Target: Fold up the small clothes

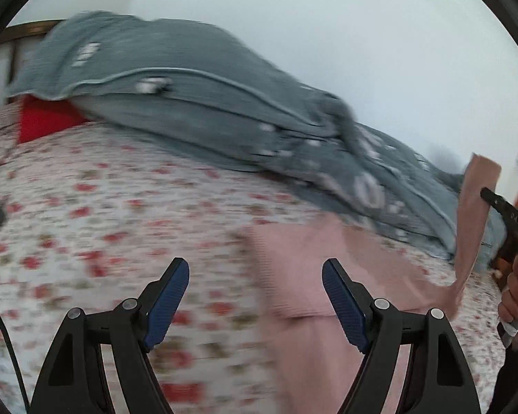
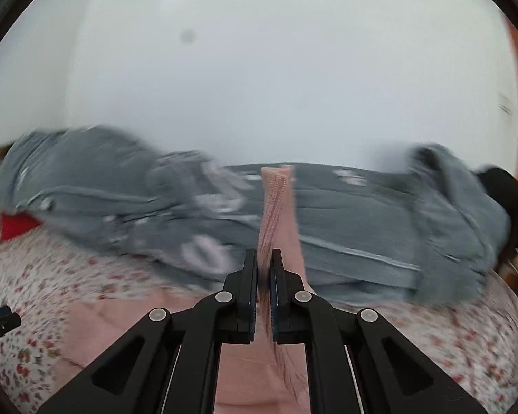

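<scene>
A bed with a white, red-flowered quilted cover (image 1: 86,214) fills the lower half of both views. A rumpled grey-blue blanket (image 1: 197,103) lies across its far side, running from upper left to right. A red cushion (image 1: 45,120) shows under the blanket's left end. The pink ribbed garment (image 1: 304,272) lies on the cover at lower centre. The right gripper (image 2: 266,258) has its fingers clenched on the garment's raised edge. The left gripper (image 1: 255,296) has its fingers released, with nothing between them.

Soft, even daylight w/ no hard shadows; heavy motion blur on bedding (image 1: 86,207), fisheye bending and dark vignette at edges.
</scene>
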Action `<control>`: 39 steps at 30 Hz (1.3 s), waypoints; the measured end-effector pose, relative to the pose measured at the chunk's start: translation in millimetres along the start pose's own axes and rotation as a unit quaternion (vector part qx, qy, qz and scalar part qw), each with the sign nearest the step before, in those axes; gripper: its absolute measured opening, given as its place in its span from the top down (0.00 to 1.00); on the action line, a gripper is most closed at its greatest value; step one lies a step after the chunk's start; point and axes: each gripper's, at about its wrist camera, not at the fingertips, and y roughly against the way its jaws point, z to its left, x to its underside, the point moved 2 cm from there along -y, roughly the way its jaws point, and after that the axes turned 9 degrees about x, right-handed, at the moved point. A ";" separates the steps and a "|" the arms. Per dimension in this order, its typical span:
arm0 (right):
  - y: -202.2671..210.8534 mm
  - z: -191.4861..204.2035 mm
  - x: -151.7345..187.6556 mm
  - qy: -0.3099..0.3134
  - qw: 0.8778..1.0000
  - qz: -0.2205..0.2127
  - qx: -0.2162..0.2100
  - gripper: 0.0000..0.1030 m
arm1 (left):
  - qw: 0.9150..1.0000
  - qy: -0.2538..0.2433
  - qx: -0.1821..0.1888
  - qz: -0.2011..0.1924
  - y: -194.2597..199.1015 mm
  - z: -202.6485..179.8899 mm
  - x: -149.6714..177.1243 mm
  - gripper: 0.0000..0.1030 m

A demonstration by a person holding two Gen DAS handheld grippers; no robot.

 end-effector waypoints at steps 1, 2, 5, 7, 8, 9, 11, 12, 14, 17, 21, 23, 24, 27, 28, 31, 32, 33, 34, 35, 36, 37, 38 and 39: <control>-3.8 22.0 0.8 0.011 1.000 0.002 -0.014 0.94 | 1.000 0.006 -0.012 -0.003 7.4 16.3 1.3 0.24; -6.8 43.5 3.9 0.021 0.999 0.005 -0.029 0.94 | 1.000 0.012 -0.017 -0.004 11.5 25.4 1.5 0.24; -16.6 121.1 19.8 0.051 0.995 0.027 -0.086 0.94 | 0.999 0.038 -0.031 0.002 19.3 59.1 9.9 0.24; -22.4 166.4 36.2 0.078 0.990 0.049 -0.109 0.94 | 0.998 0.060 -0.035 0.009 21.8 78.7 22.3 0.24; -26.4 185.4 46.8 0.091 0.987 0.063 -0.120 0.94 | 0.997 0.068 -0.032 0.013 22.1 84.3 27.9 0.24; -32.8 205.3 59.9 0.108 0.982 0.081 -0.131 0.94 | 0.997 0.072 -0.029 0.018 21.2 87.5 33.5 0.24; -45.1 239.5 93.0 0.142 0.973 0.118 -0.135 0.92 | 0.996 0.078 -0.026 0.034 16.1 94.0 43.3 0.24; -53.1 253.2 112.3 0.160 0.966 0.145 -0.146 0.85 | 0.996 0.079 -0.026 0.041 12.5 95.3 46.4 0.24; -60.2 260.1 137.1 0.176 0.951 0.191 -0.168 0.64 | 0.995 0.077 -0.024 0.050 9.2 93.1 49.2 0.24; -49.3 254.5 146.4 0.183 0.947 0.198 -0.174 0.52 | 0.996 0.063 -0.013 0.054 4.5 79.2 45.7 0.24; -19.9 198.9 125.2 0.123 0.951 0.179 -0.222 0.32 | 0.997 0.035 0.001 0.066 -8.2 48.6 35.0 0.24; -8.6 154.9 113.9 0.088 0.960 0.160 -0.213 0.27 | 0.997 0.017 0.007 0.076 -21.5 28.5 27.2 0.24; -5.0 125.6 110.4 0.075 0.967 0.148 -0.195 0.26 | 0.997 0.007 0.011 0.081 -30.1 17.7 23.7 0.24; -17.4 58.0 108.5 0.051 0.981 0.139 -0.126 0.26 | 0.995 -0.006 0.024 0.096 -57.8 -7.8 15.7 0.24; -26.7 43.1 106.3 0.047 0.983 0.142 -0.108 0.26 | 0.994 -0.005 0.028 0.108 -74.2 -14.9 13.7 0.24; -57.3 -16.1 117.8 0.021 0.986 0.163 -0.039 0.26 | 0.991 0.012 0.027 0.134 -110.0 -21.0 11.6 0.29; -66.8 -32.5 121.7 0.009 0.985 0.172 -0.029 0.26 | 0.990 0.018 0.031 0.138 -117.1 -20.6 12.2 0.33; -80.9 -50.4 130.5 -0.009 0.981 0.192 -0.021 0.26 | 0.988 0.028 0.035 0.146 -126.2 -19.6 12.5 0.37; -92.4 -60.6 138.2 -0.021 0.977 0.211 -0.019 0.26 | 0.986 0.042 0.042 0.157 -138.0 -17.5 13.9 0.38; -107.4 -71.7 149.3 -0.036 0.970 0.238 -0.026 0.26 | 0.984 0.050 0.046 0.166 -146.2 -15.8 16.1 0.40; -120.1 -77.8 159.4 -0.045 0.964 0.260 -0.029 0.26 | 0.982 0.057 0.044 0.176 -154.8 -13.3 20.0 0.47; -130.4 -81.4 167.2 -0.049 0.960 0.275 -0.031 0.26 | 0.981 0.058 0.042 0.178 -160.7 -10.9 24.1 0.48; -138.7 -83.0 175.4 -0.052 0.955 0.291 -0.037 0.26 | 0.983 0.056 0.042 0.172 -163.8 -12.8 25.2 0.49; -146.6 -85.7 183.5 -0.063 0.949 0.306 -0.050 0.24 | 0.984 0.052 0.044 0.162 -163.4 -13.9 25.7 0.55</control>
